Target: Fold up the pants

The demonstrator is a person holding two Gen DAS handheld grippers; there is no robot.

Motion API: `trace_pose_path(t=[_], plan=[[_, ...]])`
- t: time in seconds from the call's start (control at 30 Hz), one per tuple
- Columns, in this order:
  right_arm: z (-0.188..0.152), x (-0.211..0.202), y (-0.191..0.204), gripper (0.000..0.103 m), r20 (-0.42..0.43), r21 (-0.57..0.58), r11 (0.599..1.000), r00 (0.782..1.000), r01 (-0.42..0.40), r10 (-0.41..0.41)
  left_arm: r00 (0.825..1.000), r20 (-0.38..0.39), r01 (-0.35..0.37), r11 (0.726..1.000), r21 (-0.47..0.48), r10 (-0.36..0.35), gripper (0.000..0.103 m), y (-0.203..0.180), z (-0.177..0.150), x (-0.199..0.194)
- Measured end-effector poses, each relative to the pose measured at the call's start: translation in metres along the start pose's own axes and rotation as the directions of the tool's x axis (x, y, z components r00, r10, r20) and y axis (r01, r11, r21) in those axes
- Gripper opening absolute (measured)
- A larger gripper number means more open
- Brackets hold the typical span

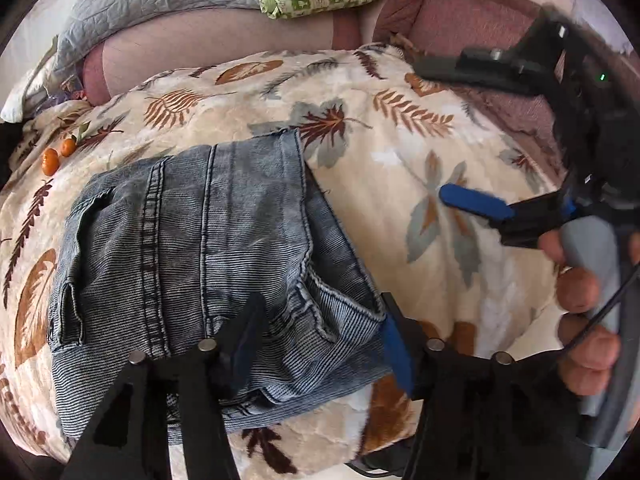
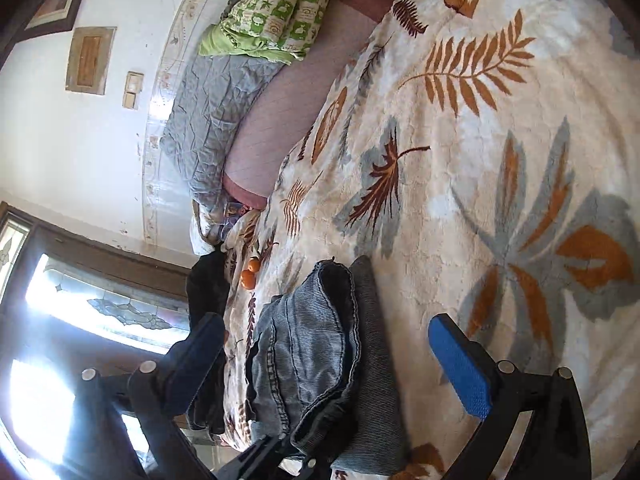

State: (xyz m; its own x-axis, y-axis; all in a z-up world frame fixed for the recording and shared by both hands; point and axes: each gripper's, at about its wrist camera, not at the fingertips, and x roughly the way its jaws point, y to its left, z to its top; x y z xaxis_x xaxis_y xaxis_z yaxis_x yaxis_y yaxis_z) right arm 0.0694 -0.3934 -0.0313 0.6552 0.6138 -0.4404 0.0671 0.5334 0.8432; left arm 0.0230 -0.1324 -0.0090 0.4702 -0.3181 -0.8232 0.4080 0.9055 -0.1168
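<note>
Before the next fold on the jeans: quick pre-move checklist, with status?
1. Jeans folded into a compact stack on the blanket: ok.
2. Left gripper open, nothing pinched: ok.
3. Right gripper open, clear of the denim: ok.
4. Stack edges aligned: not ok, pocket corner bulges out.
5. Oranges clear of the stack: ok.
6. Underside layers flat: cannot tell.

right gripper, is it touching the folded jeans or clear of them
Apart. The left wrist view shows the right gripper over the leaf blanket, with bare blanket between its blue fingers and the folded jeans.
</note>
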Motion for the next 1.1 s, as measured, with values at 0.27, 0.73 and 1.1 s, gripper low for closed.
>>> trace_pose_path(t=[0.27,0.73,1.1], plan=[[-0.012,-0.015,0.02,0.103,0.043,-0.148,0.987,0.997,0.063,-0.057,0.964,0.262,-0.01,0.99,-0.144,0.048,0.071,0.067,0.006,-0.104],[-0.091,0.067,0.021,0.095,-0.269,0.001,1.0,0.963,-0.023,0.022,0.978,0.02,-0.196,0.95,-0.241,0.207,0.073,0.145,-0.04,-0.036],[-0.131,0.049,0.049,0.098,-0.311,0.151,0.98,0.935,-0.129,0.171,0.987,0.08,-0.104,0.943,-0.317,0.136,0.073,0.164,-0.045,-0.038]])
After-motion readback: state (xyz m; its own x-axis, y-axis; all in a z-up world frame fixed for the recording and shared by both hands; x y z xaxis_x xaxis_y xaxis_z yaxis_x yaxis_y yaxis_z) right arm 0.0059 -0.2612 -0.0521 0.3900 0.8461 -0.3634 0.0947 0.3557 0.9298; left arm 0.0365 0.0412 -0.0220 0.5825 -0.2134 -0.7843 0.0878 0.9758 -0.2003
